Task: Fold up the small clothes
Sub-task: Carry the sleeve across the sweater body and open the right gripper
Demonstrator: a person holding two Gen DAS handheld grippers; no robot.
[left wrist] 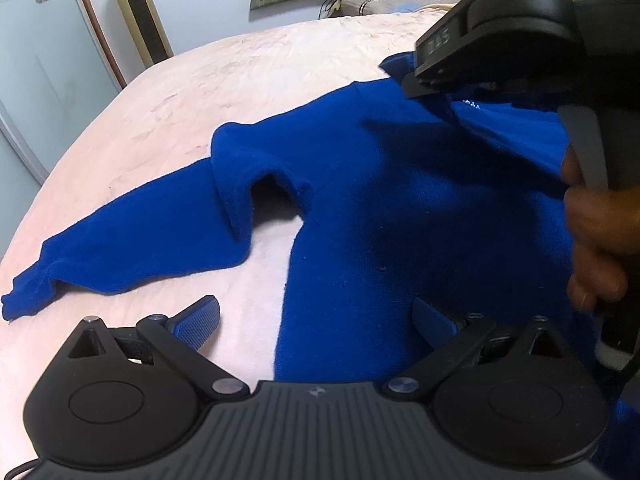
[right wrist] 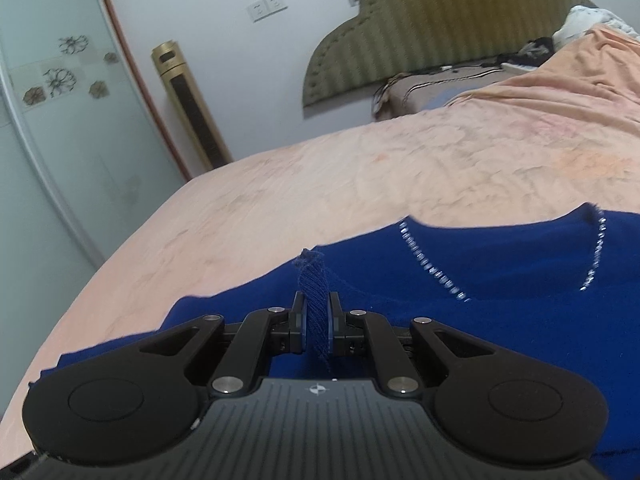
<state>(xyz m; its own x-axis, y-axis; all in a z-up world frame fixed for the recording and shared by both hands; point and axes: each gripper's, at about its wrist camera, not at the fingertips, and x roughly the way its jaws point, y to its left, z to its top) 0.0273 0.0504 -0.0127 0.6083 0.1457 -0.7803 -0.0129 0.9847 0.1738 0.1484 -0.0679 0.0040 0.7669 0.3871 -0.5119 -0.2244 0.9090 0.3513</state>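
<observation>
A small blue sweater (left wrist: 380, 200) lies spread on the pink bedspread (left wrist: 248, 80), one sleeve (left wrist: 120, 248) stretched out to the left. My left gripper (left wrist: 316, 320) is open and empty, low over the sweater's near edge. My right gripper (right wrist: 318, 320) is shut on a pinched fold of the blue sweater (right wrist: 500, 280) near its shoulder, by the neckline with silver beads (right wrist: 424, 260). The right gripper also shows in the left wrist view (left wrist: 416, 84) at the upper right, lifting the cloth there.
The bed's left edge (left wrist: 100, 120) curves away toward a glass door (left wrist: 32, 80). A gold tower fan (right wrist: 192, 112) stands by the wall. The green headboard (right wrist: 440, 20) and a pile of bedding (right wrist: 580, 80) lie at the far end.
</observation>
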